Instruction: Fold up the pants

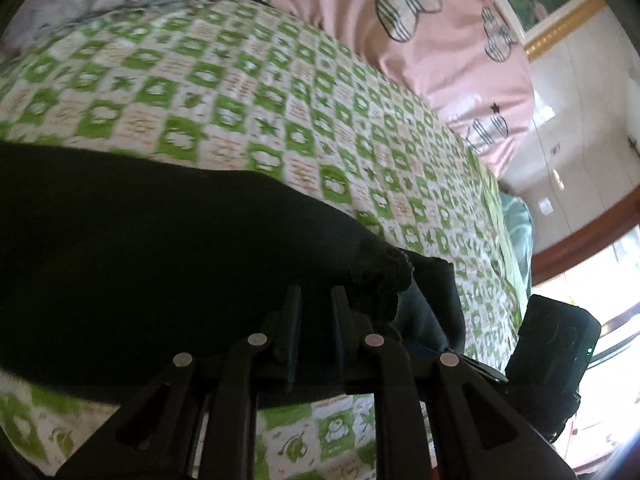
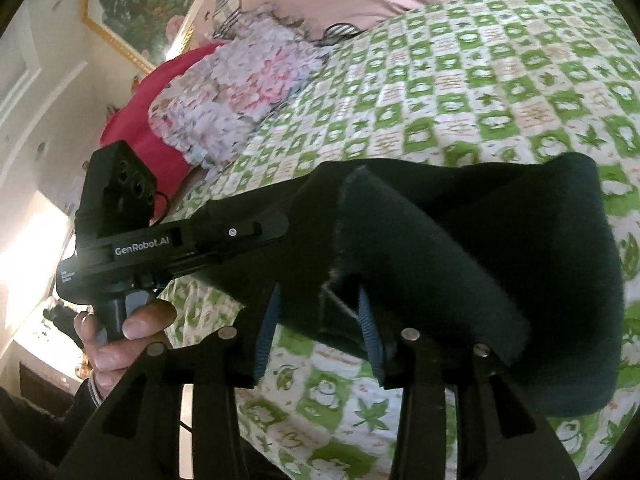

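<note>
Left gripper (image 1: pixel 315 300) pinching black pants (image 1: pixel 140 248), hand (image 2: pixel 120 340) right-view only

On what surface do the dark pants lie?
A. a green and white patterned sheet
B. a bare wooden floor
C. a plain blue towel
A: the dark pants rest on the green and white patterned sheet of the bed.
</note>
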The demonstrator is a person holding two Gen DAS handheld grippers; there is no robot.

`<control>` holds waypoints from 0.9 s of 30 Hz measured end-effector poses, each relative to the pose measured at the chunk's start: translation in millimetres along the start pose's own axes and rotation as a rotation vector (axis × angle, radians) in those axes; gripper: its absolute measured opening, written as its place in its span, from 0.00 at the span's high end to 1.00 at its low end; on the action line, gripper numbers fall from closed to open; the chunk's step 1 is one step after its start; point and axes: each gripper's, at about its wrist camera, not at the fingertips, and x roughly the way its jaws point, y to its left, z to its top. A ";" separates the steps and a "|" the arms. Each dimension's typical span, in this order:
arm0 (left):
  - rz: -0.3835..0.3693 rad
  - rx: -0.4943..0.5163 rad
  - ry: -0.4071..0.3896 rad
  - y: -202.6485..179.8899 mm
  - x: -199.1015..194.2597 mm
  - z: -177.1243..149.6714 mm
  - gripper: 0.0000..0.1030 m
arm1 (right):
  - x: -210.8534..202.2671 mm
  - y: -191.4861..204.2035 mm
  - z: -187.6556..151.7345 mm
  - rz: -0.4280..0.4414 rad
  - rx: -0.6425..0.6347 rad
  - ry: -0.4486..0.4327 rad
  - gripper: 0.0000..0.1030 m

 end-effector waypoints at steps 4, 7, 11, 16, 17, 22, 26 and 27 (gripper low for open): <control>0.019 -0.054 -0.032 12.8 -15.5 -7.0 0.83 | 5.1 11.5 4.9 0.013 -0.022 0.012 0.60; 0.018 -0.097 -0.048 24.5 -27.6 -13.8 0.79 | 7.9 18.6 8.4 0.017 -0.034 0.024 0.60; 0.036 -0.132 -0.069 35.2 -40.2 -23.3 0.77 | 12.6 30.5 14.4 0.028 -0.063 0.026 0.60; 0.065 -0.196 -0.104 51.2 -58.6 -32.5 0.74 | 22.9 44.6 22.8 0.032 -0.106 0.044 0.58; 0.075 -0.208 -0.113 54.0 -62.5 -34.2 0.74 | 25.1 47.3 24.5 0.034 -0.114 0.046 0.57; 0.114 -0.259 -0.156 73.5 -84.9 -42.3 0.70 | 36.2 58.5 32.0 0.038 -0.147 0.060 0.54; 0.148 -0.294 -0.190 87.7 -100.6 -48.9 0.67 | 46.1 67.8 37.3 0.046 -0.171 0.072 0.54; 0.158 -0.305 -0.197 91.8 -104.1 -50.4 0.67 | 48.6 70.1 38.5 0.048 -0.178 0.076 0.54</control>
